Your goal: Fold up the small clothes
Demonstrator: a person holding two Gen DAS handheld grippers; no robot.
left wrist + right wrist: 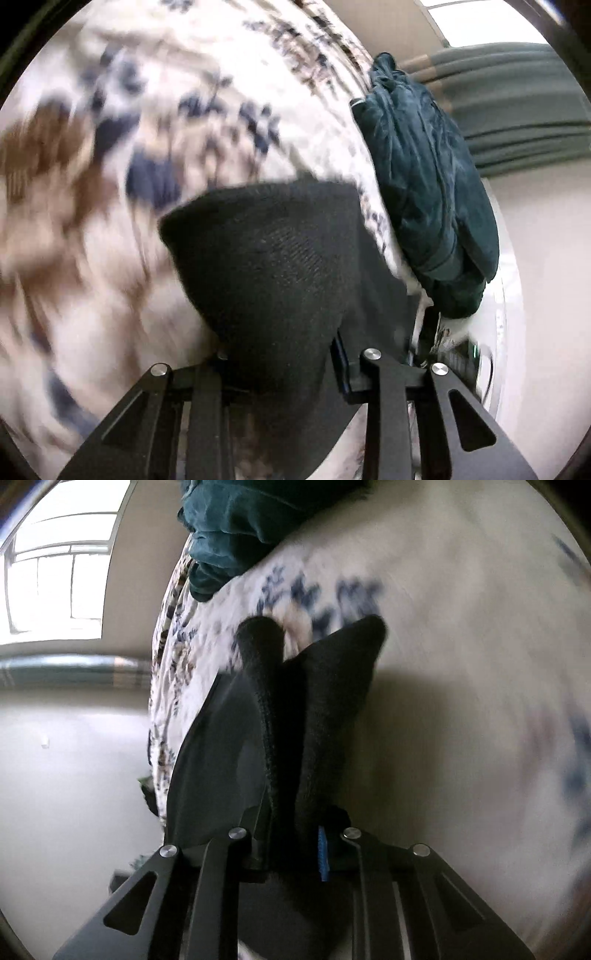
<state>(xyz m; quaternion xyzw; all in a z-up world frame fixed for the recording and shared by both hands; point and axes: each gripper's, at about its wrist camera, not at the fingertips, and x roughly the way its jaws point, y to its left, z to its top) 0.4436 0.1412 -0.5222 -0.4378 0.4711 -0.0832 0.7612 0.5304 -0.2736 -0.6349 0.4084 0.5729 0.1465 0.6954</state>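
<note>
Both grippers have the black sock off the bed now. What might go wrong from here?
The left gripper pinches only an edge of the sock, so a tug may pull it free. In the right gripper the cloth is bunched, so the fold may come out crooked. The teal garment lies near; the sock could catch it.

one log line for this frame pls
left gripper: shut on black sock | right gripper: shut on black sock | over floral bedspread | teal garment at edge

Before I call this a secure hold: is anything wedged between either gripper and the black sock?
Nothing visible. The black sock sits directly in the left gripper and the right gripper; the teal garment lies apart on the floral bedding.
</note>
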